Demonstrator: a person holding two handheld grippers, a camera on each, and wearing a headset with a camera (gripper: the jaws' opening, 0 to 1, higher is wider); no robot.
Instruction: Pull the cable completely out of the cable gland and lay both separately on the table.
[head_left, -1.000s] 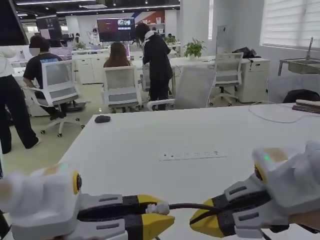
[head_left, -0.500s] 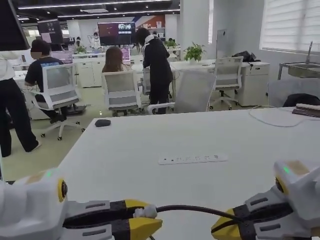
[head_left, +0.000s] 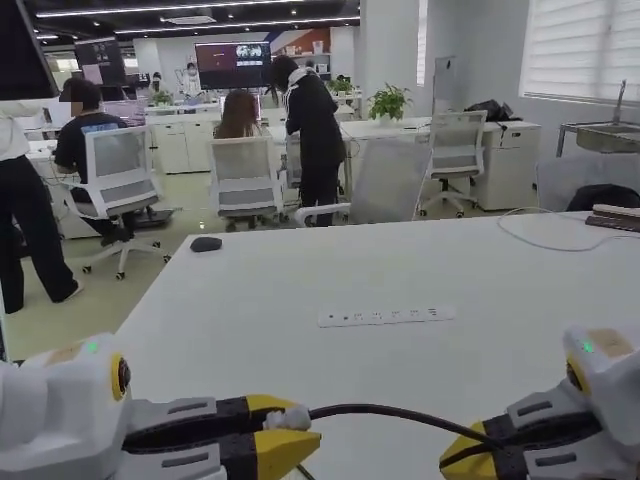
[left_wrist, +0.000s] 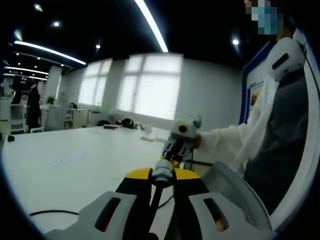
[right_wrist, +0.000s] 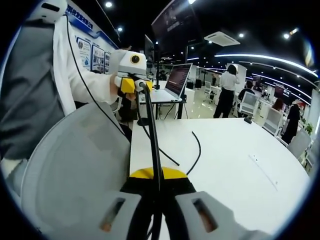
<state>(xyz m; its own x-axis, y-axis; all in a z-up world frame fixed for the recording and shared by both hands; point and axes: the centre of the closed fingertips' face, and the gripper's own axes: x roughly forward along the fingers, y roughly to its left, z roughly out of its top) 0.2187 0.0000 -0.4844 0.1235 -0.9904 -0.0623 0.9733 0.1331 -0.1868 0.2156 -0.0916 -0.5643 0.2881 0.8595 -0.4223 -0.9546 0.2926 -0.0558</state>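
At the lower left of the head view, the left gripper (head_left: 296, 432) pinches the pale gland (head_left: 287, 419) between its yellow tips. The black cable (head_left: 390, 411) arcs from the gland along the bottom of the frame to the right gripper (head_left: 456, 459) at the lower right, whose jaws are clamped on it. Both hang over the white table (head_left: 300, 270); a power strip (head_left: 386, 316) lies at mid-frame.
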